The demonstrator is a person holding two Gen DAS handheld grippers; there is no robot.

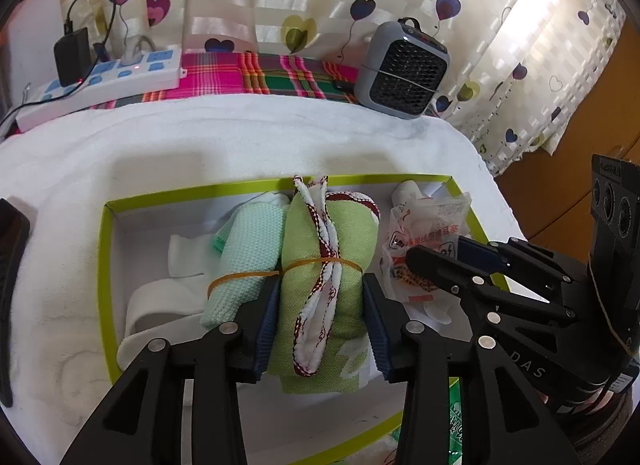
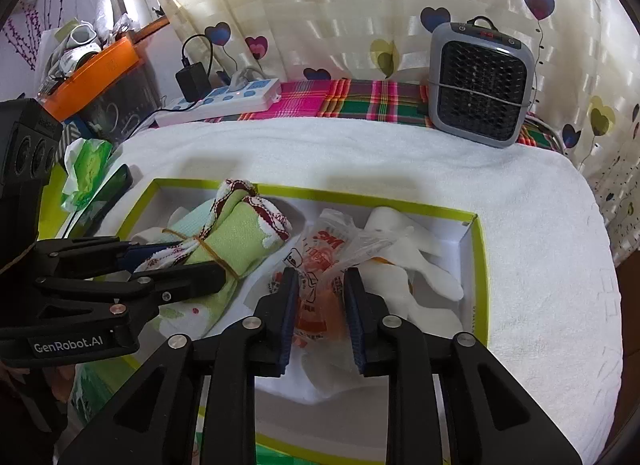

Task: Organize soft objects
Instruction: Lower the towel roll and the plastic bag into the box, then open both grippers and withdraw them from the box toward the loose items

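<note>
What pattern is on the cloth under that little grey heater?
The cloth under the heater is bright plaid: pink, green, red and yellow. The right wrist view shows it best.

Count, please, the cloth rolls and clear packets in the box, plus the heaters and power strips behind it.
Cloth rolls: 2, green roll and mint roll
packet: 1
heater: 1
power strip: 1
Total: 5

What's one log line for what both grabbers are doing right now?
left gripper: holds towel roll | right gripper: holds plastic bag | both in box
</note>
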